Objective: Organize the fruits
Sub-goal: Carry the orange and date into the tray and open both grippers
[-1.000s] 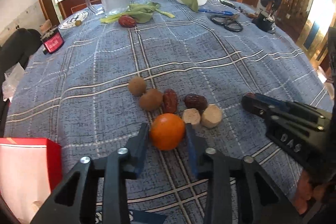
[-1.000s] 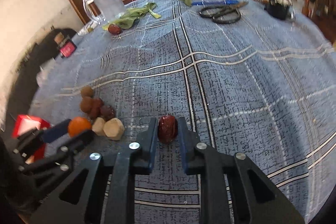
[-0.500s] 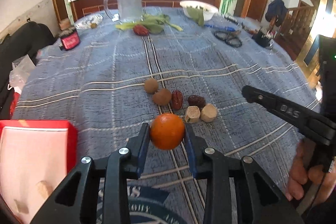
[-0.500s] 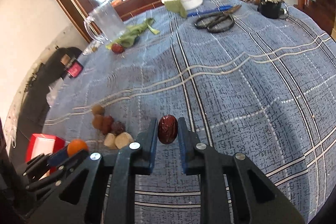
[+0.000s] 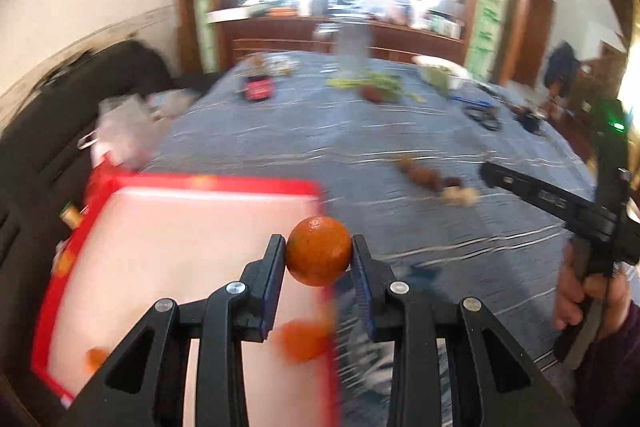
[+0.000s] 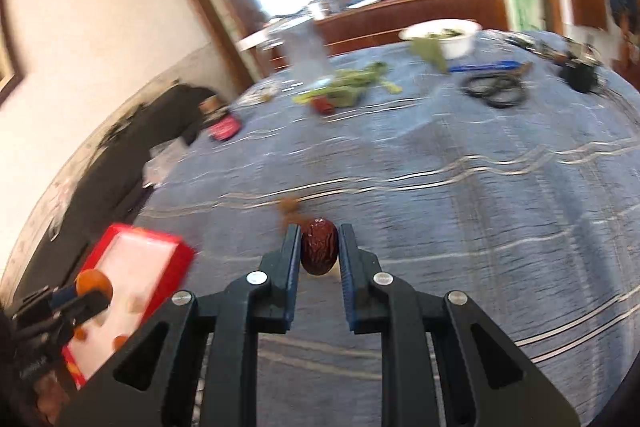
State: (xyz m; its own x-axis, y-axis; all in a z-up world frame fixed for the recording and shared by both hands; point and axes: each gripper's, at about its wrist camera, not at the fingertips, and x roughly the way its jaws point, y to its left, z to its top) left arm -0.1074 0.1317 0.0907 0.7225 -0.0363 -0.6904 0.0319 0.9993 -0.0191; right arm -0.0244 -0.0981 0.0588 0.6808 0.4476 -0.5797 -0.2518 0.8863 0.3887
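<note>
The orange (image 5: 319,251) sits clamped between the jaws of the left hand-held gripper (image 5: 319,261), hanging over the near right corner of the red box (image 5: 208,183), whose pale floor already carries an orange piece or two, blurred. The dried red date (image 6: 319,246) is pinched upright in the right hand-held gripper (image 6: 319,247), jaws nearly together on it, above the blue plaid cloth of the counter (image 6: 480,227) and well apart from the box. The step in hand looks like the drop of the orange: it would go best carried further in over the box's floor, away from the red rim, lowered close before the jaws part, since a round fruit let go from height will likely roll or bounce out. The date should probably wait its turn, approaching from the counter side so the two tools do not cross. The box lies at the counter's left edge, with a dark seat and clutter just beyond, so there is little margin there; the cloth between the box and the remaining small fruits (image 5: 434,181) is bare and gives free room.
</note>
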